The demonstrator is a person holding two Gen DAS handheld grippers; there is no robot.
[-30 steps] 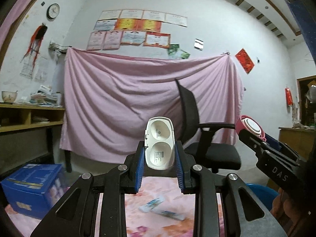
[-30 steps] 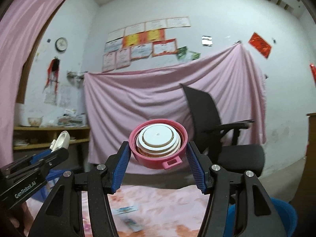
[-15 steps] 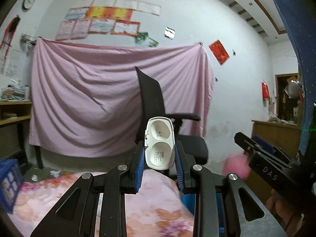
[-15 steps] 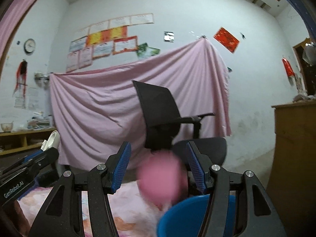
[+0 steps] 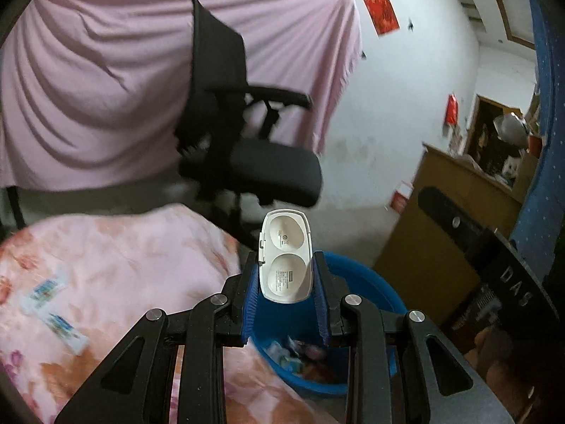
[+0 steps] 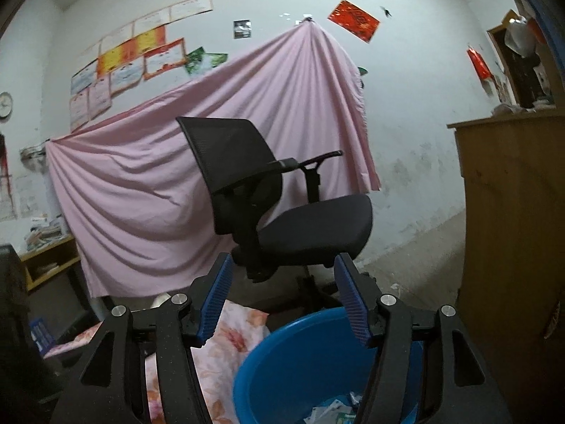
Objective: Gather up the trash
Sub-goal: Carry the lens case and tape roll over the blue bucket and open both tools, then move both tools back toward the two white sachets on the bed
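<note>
The basin [image 5: 390,295] (trash inside) stands right of the bed [image 5: 116,258], chair [image 5: 247,148] behind.

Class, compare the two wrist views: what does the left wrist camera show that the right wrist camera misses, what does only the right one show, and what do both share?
Only the left wrist view shows the left gripper clamped on a white plastic case, plus wrappers lying on the floral blanket.

Only the right wrist view shows the right gripper open and empty, its jaws having just been opening, and the certificates on the wall.

Both show the blue bin, the black office chair and the pink sheet.
</note>
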